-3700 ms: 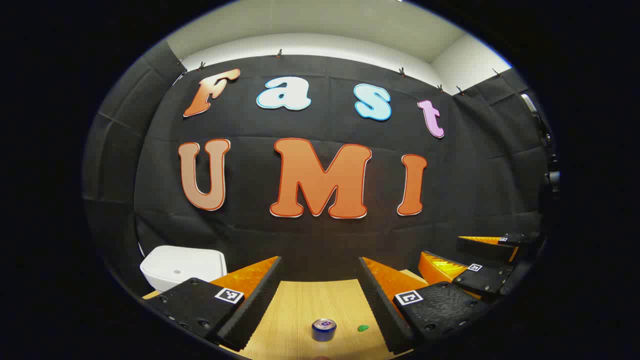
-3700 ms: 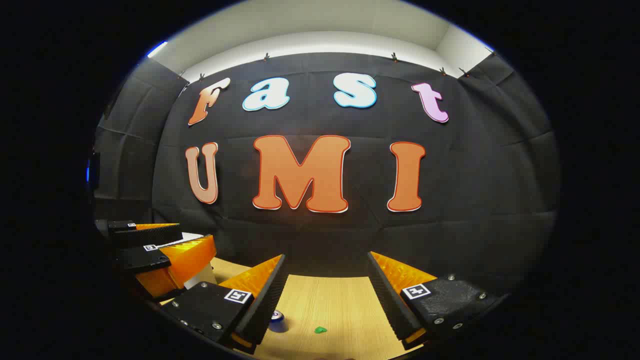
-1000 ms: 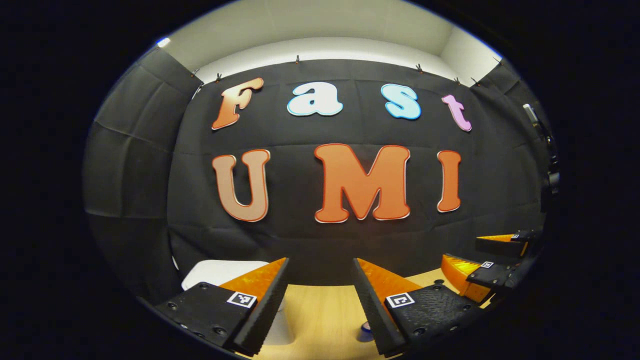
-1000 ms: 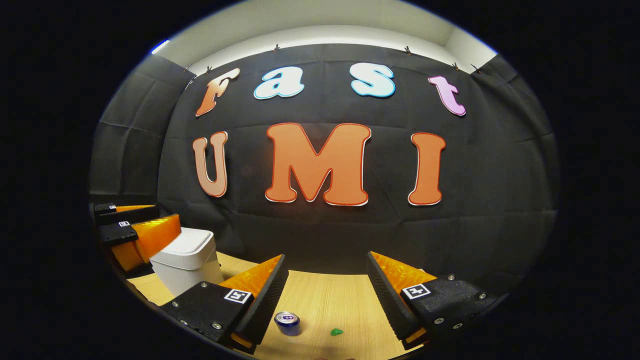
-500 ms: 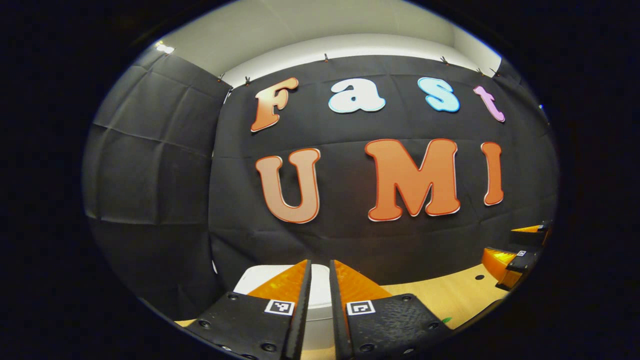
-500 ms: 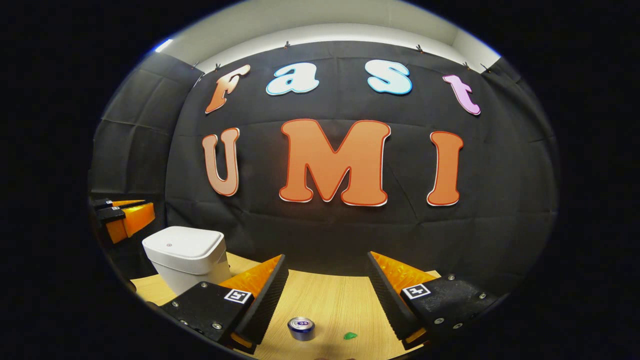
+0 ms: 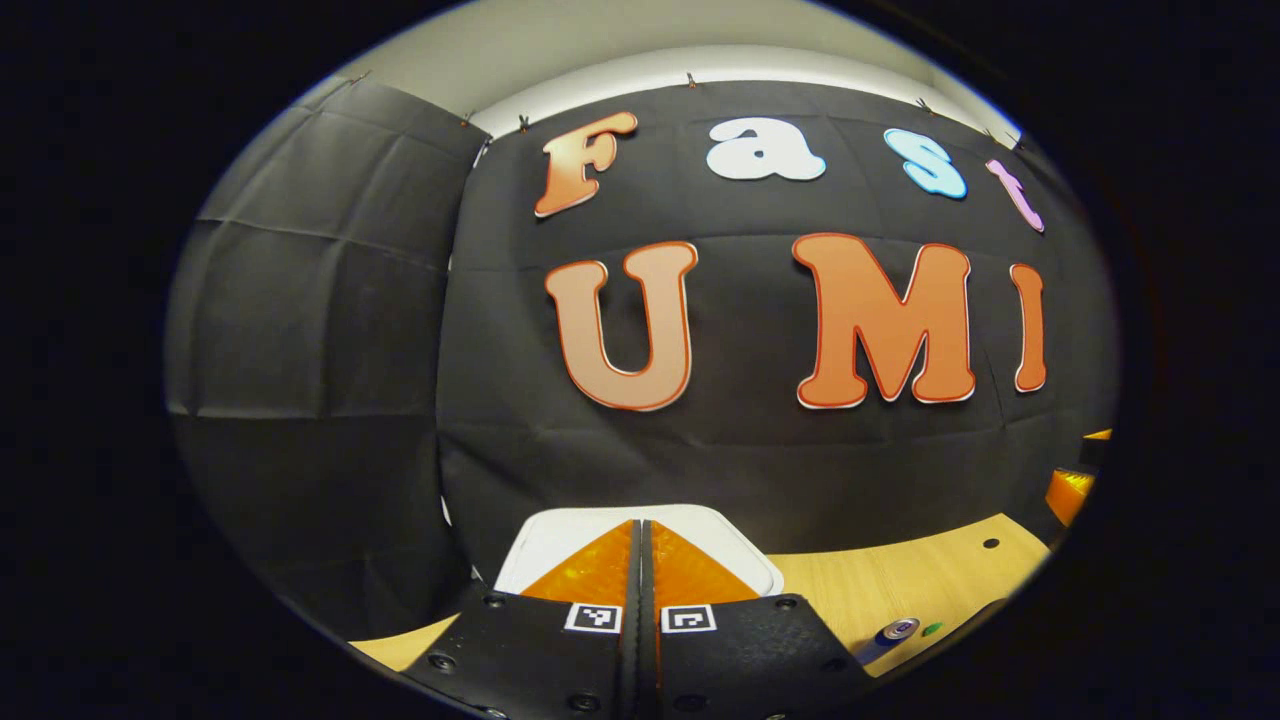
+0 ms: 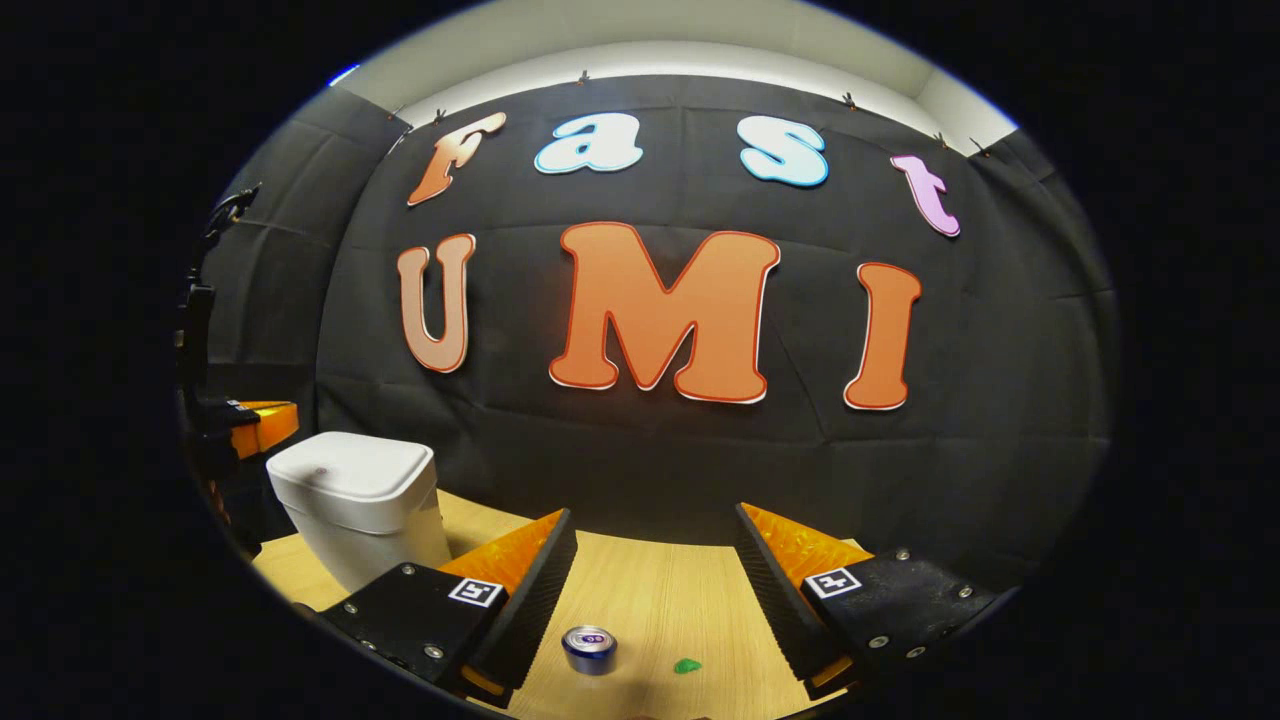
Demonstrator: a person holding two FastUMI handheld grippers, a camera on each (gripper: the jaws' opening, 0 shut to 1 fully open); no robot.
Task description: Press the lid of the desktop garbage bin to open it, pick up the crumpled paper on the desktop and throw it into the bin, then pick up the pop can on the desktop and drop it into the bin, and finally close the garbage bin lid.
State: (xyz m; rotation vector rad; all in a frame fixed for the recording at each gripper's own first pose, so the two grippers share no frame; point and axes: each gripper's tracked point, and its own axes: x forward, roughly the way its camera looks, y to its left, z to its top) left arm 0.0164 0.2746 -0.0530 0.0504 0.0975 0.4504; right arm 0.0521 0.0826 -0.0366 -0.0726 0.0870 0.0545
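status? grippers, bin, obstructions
Left gripper shut, empty, tips over bin lid. Right gripper open, empty, above table. Lid closed; pop can upright beside a small green scrap. Nothing blocking.

The left claw [image 7: 641,560] has its two fingers pressed flat together, nothing between them, pointing level and straight ahead. The right claw [image 8: 655,560] holds its fingers spread wide apart, empty, also pointing forward. In the right gripper view the left claw [image 8: 255,425] shows at the far left edge.
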